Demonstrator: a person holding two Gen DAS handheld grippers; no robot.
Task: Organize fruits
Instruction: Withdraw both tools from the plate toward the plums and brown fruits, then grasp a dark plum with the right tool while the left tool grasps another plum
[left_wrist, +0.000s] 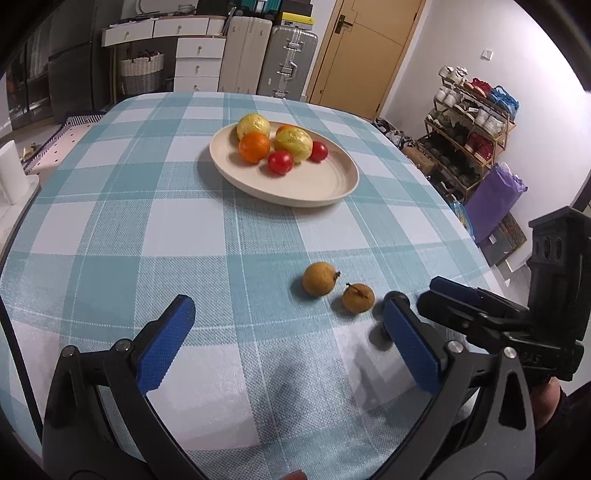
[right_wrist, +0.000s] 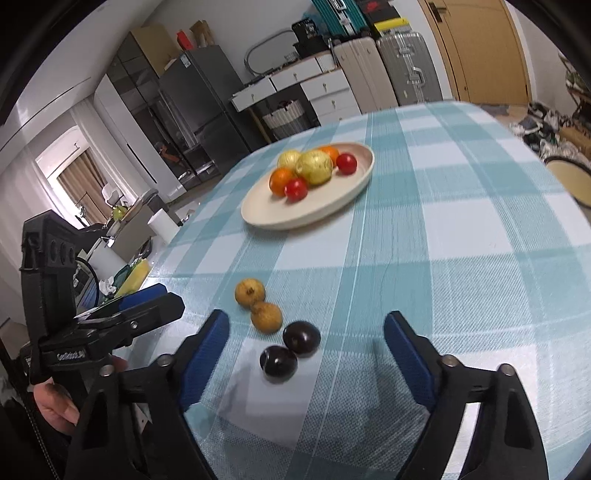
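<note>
Fruits await sorting on a teal-and-white checked tablecloth (right_wrist: 443, 229): a cream oval plate (right_wrist: 266, 214) at the far side already holds oranges, yellow fruits and red tomatoes, while two brown longans (right_wrist: 266, 316) and two dark purple plums (right_wrist: 279, 363) lie loose near the grippers. Both the right gripper (right_wrist: 306, 354) and left gripper (left_wrist: 291, 339) stand released and empty. The pick-up step seems at hand; next, the right jaws would need to straddle one plum and clamp.
</note>
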